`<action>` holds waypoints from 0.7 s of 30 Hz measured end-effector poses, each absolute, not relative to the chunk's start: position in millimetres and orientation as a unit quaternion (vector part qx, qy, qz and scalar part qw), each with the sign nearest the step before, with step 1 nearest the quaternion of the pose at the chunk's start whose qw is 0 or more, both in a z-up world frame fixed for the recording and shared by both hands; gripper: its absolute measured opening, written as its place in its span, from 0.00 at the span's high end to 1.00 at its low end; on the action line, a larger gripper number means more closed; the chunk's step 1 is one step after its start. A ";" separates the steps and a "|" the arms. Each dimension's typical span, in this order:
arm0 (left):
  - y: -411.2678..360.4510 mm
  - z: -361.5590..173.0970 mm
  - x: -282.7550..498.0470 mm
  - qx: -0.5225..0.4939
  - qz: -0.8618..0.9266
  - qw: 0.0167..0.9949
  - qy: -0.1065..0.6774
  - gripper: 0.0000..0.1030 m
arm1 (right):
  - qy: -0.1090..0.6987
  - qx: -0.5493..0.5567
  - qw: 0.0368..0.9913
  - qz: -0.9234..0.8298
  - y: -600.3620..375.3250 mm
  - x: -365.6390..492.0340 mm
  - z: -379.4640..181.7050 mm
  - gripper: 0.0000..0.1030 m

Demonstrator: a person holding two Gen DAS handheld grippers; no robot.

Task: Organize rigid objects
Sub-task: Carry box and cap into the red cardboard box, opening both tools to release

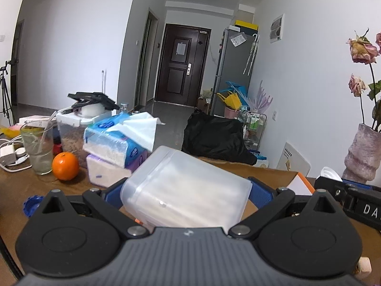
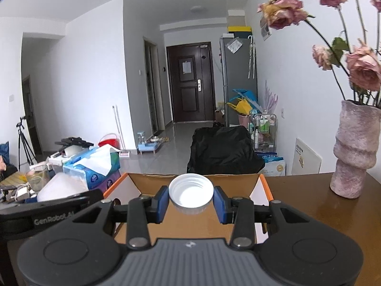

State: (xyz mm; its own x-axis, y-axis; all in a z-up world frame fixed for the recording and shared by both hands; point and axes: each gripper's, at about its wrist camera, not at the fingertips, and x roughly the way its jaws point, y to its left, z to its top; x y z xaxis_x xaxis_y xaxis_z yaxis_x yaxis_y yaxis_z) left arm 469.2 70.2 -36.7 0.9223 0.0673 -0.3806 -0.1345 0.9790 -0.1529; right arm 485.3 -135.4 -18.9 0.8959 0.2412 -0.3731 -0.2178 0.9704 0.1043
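Observation:
My left gripper [image 1: 185, 190] is shut on a translucent plastic box [image 1: 183, 188] with a lid, held tilted above the brown table [image 1: 28, 186]. The box also shows at the left in the right wrist view [image 2: 59, 186]. My right gripper [image 2: 190, 201] is shut on a white screw cap [image 2: 190, 194], open side toward the camera, held over an open cardboard box [image 2: 238, 183] with an orange rim. That box's corner shows in the left wrist view [image 1: 301, 183], to the right of the left gripper.
An orange [image 1: 65, 169], a glass of water [image 1: 38, 150], tissue packs [image 1: 116, 145], a blue cap [image 1: 32, 205] and chargers [image 1: 9, 155] crowd the table's left. A pink vase with dried roses [image 2: 354, 152] stands at the right. A black-covered chair [image 2: 223, 153] is behind the table.

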 end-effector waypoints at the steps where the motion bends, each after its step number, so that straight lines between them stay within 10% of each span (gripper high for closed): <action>1: 69.0 -36.9 475.2 -0.089 0.049 0.976 0.191 0.01 | 0.197 0.028 0.973 0.117 -134.7 488.7 -18.5 0.62; 21: 63.7 -65.8 540.1 -0.053 0.072 0.968 0.235 0.01 | 0.285 0.013 0.955 0.083 -124.6 558.3 -58.5 0.62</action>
State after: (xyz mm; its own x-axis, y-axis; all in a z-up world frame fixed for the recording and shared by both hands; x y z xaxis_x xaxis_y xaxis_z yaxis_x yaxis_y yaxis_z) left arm 540.1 63.7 -65.8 0.8793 0.1153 -0.4620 -0.1649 0.9839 -0.0682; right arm 558.3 -124.6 -58.5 0.8237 0.1659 -0.5423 -0.1506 0.9859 0.0728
